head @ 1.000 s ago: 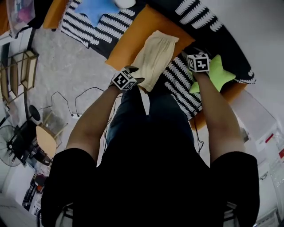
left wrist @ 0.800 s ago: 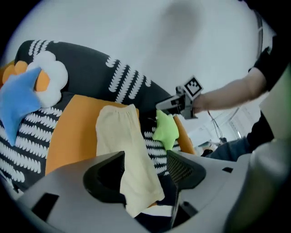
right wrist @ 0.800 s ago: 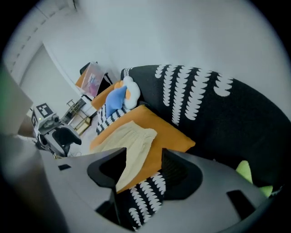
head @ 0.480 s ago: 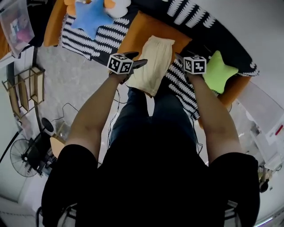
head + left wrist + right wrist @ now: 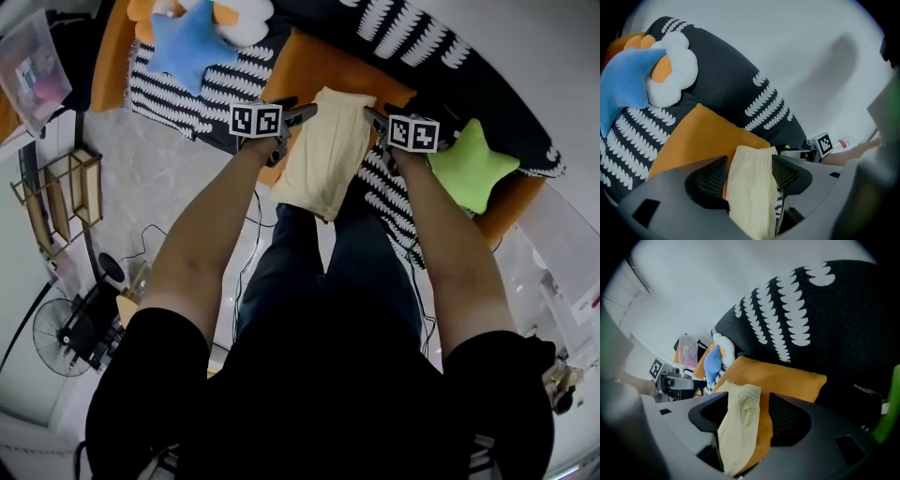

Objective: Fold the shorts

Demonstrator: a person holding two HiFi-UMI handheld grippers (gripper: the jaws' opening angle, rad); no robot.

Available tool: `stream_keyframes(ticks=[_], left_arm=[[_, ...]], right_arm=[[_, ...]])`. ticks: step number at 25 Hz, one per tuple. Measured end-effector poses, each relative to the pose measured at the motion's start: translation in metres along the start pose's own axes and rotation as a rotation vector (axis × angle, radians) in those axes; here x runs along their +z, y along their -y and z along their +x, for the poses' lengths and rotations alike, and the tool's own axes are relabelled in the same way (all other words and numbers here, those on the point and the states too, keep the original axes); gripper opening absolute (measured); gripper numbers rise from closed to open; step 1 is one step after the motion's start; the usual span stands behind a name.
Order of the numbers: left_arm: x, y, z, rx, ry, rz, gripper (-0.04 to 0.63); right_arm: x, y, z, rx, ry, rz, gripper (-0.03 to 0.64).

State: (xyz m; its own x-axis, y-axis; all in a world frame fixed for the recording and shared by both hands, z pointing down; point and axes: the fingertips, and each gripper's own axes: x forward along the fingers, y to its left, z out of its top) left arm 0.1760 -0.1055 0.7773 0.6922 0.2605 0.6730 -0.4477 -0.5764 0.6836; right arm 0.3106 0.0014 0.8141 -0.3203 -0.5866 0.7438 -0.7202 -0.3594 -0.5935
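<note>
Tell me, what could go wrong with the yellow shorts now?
The shorts stick out past the orange cushion's near edge, so a tug might slide them off toward the floor. The cushion also looks loose on the striped cover, so it might shift and spoil the fold.

Orange cushion (image 5: 328, 66) lies between blue star pillow (image 5: 187, 42) and green star pillow (image 5: 473, 169).
</note>
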Motion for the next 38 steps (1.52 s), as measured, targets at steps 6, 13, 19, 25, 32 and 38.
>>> stream_keyframes(ticks=[6, 13, 19, 25, 32, 38], left_arm=[[0.005, -0.030, 0.037, 0.024, 0.007, -0.096, 0.273], [-0.002, -0.033, 0.074, 0.025, -0.063, -0.078, 0.210], [-0.013, -0.024, 0.081, 0.015, -0.105, -0.030, 0.117], [-0.022, -0.015, 0.079, -0.024, -0.156, 0.032, 0.051], [-0.008, -0.019, 0.070, -0.005, -0.141, 0.092, 0.044], [0.032, -0.021, 0.062, 0.022, -0.121, 0.189, 0.044]], right_arm=[[-0.002, 0.007, 0.036, 0.043, -0.009, 0.093, 0.281], [-0.004, 0.006, 0.049, 0.048, 0.003, 0.013, 0.229], [-0.015, -0.002, 0.051, 0.063, -0.026, 0.003, 0.202], [-0.021, -0.003, 0.053, 0.082, -0.090, 0.114, 0.121], [-0.013, -0.018, 0.047, 0.169, -0.118, 0.065, 0.058], [0.025, -0.033, 0.047, 0.165, -0.074, -0.029, 0.055]])
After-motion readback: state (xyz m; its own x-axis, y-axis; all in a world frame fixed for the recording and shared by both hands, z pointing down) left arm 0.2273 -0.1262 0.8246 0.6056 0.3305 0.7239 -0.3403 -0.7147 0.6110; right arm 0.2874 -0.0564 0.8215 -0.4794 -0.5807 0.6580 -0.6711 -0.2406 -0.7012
